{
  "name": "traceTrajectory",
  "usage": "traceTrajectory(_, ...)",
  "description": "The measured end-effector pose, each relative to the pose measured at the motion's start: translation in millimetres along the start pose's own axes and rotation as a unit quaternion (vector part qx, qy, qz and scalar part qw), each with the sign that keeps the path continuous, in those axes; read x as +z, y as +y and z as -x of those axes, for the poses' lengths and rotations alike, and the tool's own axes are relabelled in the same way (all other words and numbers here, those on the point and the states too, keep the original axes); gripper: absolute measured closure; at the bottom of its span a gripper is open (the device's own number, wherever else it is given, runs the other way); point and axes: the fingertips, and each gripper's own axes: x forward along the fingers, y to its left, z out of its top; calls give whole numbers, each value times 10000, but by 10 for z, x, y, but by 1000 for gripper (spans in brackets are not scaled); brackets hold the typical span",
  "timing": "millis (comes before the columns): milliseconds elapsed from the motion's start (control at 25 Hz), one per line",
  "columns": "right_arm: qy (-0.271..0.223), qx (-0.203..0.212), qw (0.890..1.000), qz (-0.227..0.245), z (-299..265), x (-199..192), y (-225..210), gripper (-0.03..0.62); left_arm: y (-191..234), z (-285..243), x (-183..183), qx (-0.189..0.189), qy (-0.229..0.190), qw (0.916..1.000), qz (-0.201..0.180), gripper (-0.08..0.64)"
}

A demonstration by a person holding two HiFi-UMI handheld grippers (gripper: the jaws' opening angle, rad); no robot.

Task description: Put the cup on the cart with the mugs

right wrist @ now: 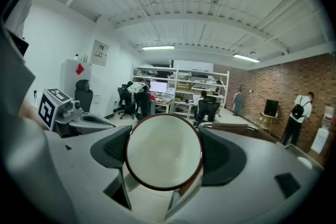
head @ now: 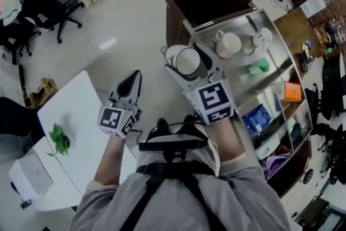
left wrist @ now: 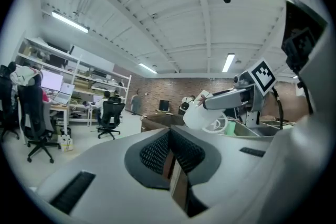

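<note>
You are facing the cart, right of centre. Your right gripper is pinching the cup mid-frame; hold it level, setting it beside the mugs. Your left gripper is hanging pressed together, empty.

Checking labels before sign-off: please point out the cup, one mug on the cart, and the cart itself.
cup point(head: 186, 61): head view, its round white face.
mug point(head: 228, 44): head view, its white body.
cart point(head: 246, 21): head view, bare metal of the top shelf.

Right tool clamps the cup; left tool jaws together.
</note>
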Motion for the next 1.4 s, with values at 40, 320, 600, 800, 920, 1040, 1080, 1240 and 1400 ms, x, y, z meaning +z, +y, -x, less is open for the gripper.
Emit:
traceTrajectory(40,-13,-182,9998,-30,123,-16,-125,186,-119,-87,48,-173,-34,9998,-42,555)
traceTrajectory(320,119,-1058,9943,-96,893,-199,-959,186,-932,-604,297,-926,-183,9953,-198,555)
traceTrajectory(600,634,-1447,9874,-81,1287,-638,-1568,186,-1799,-1084,315,-1669,-45,9853,-361,557)
traceTrajectory(800,1252,-1372,9824,-175,1310,-990,-1770,186,-2132,-1323,322,-1997,18,9788,-456,555)
traceTrajectory(920,1628,-1149,9794,-335,1249,-1213,-1800,186,-2240,-1423,290,-2080,60,9768,-509,557)
traceTrajectory(1040,1963,-986,9749,-358,1166,-1391,-1798,186,-2290,-1525,248,-2111,123,9759,-542,555)
traceTrajectory(1080,2061,-932,9734,-351,1132,-1437,-1791,186,-2294,-1556,233,-2114,152,9757,-549,557)
traceTrajectory(1240,2421,-768,9663,-412,1021,-1639,-1800,186,-2279,-1645,188,-2099,252,9757,-584,555)
traceTrajectory(1400,2703,-415,9604,-531,908,-1775,-1687,186,-2208,-1678,176,-2031,224,9771,-592,557)
